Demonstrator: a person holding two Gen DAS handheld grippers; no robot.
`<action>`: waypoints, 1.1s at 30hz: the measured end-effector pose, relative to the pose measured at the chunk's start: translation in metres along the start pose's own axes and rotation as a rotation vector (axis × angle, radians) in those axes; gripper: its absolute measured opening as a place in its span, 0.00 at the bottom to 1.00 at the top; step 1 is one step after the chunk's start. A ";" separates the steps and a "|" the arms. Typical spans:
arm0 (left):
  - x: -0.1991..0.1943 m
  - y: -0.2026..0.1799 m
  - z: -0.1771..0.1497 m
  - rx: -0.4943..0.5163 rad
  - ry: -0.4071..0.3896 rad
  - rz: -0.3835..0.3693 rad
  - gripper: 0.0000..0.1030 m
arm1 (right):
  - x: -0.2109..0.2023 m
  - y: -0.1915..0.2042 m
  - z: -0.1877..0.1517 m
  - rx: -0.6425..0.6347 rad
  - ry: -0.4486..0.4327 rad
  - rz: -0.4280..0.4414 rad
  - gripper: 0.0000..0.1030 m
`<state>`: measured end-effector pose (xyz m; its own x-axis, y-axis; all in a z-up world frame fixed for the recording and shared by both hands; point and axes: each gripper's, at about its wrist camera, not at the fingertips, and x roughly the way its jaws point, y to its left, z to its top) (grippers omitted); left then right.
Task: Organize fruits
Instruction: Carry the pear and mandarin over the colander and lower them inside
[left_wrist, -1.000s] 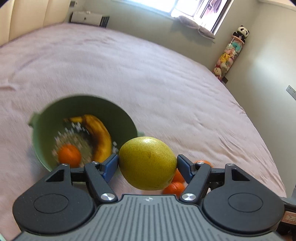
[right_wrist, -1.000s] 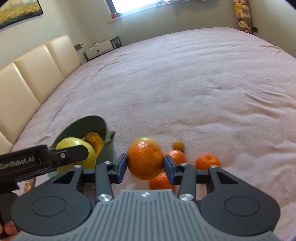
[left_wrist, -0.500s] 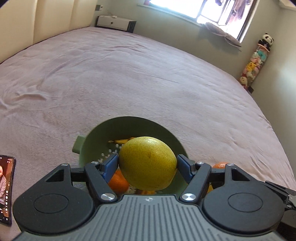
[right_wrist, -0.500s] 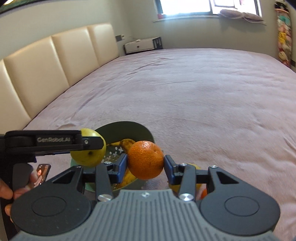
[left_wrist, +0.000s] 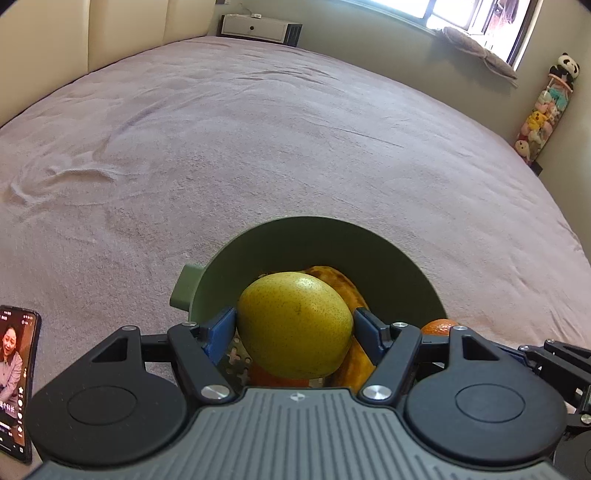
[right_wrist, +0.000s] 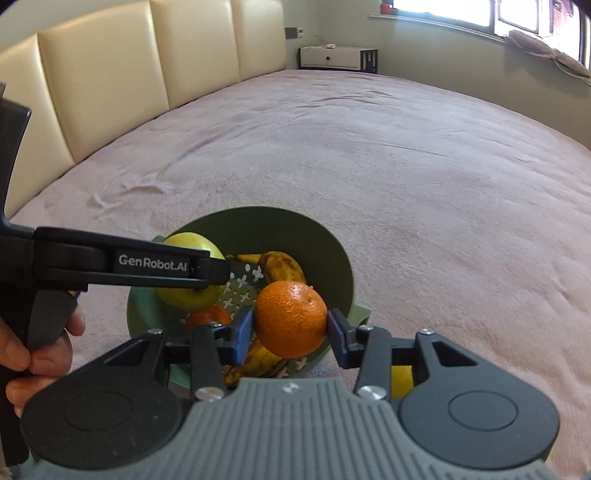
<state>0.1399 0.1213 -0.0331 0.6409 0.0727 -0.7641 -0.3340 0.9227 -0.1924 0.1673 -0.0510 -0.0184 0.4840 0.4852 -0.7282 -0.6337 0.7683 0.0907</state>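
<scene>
bowl (right_wrist: 332, 254) mouth crowding with banana (right_wrist: 282, 266), left gripper (left_wrist: 294, 325) blocking its left side, bedspread (right_wrist: 424, 177) beyond lying open

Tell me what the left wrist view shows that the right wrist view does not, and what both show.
Only the left wrist view shows the black smartphone with its lit screen lying on the bed, and the hanging column of plush toys with a panda on top.

Only the right wrist view shows the cream padded headboard, the person's left hand, and the right claw shut on a round orange mandarin.

Both show the green plastic colander bowl on the pink bedspread, the brown-spotted banana inside, and the yellow-green pear held in the left claw.
</scene>
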 end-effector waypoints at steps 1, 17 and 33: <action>0.002 -0.002 0.000 0.011 -0.002 0.006 0.78 | 0.002 0.001 0.000 -0.010 0.007 0.002 0.39; 0.025 -0.009 0.003 0.066 0.031 0.068 0.78 | 0.037 0.001 0.010 -0.057 0.064 0.017 0.39; 0.030 -0.010 0.005 0.124 0.069 0.162 0.79 | 0.049 0.005 0.007 -0.059 0.094 0.032 0.39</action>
<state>0.1662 0.1161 -0.0510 0.5356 0.2019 -0.8200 -0.3386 0.9409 0.0105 0.1920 -0.0202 -0.0491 0.4057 0.4654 -0.7867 -0.6839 0.7256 0.0765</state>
